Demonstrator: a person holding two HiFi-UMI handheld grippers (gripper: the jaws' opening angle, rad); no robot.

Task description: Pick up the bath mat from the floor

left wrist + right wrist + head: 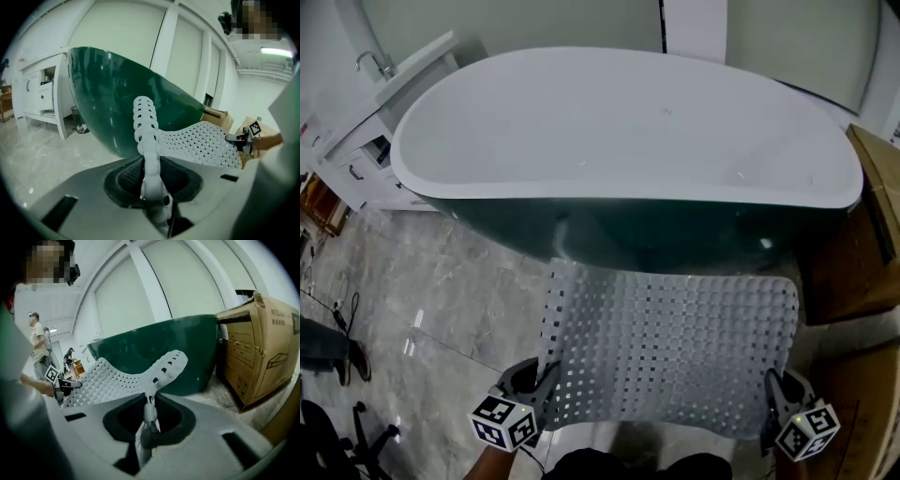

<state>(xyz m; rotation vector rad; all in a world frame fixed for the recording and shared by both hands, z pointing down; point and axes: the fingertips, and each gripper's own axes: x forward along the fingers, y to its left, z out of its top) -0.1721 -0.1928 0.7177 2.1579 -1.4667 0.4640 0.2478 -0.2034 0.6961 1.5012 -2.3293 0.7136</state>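
Observation:
The white perforated bath mat hangs off the floor, stretched flat between both grippers in front of the tub. In the head view my left gripper is shut on the mat's near left corner. My right gripper is shut on its near right corner. The left gripper view shows the mat's edge pinched upright between the jaws of the left gripper, the sheet running off to the right. In the right gripper view the right gripper clamps a curled corner, and the mat spreads leftward.
A dark green bathtub with a white inside stands just beyond the mat. A white cabinet is at the left and a cardboard box at the right, close to the tub. Someone's shoe rests on the grey marble floor.

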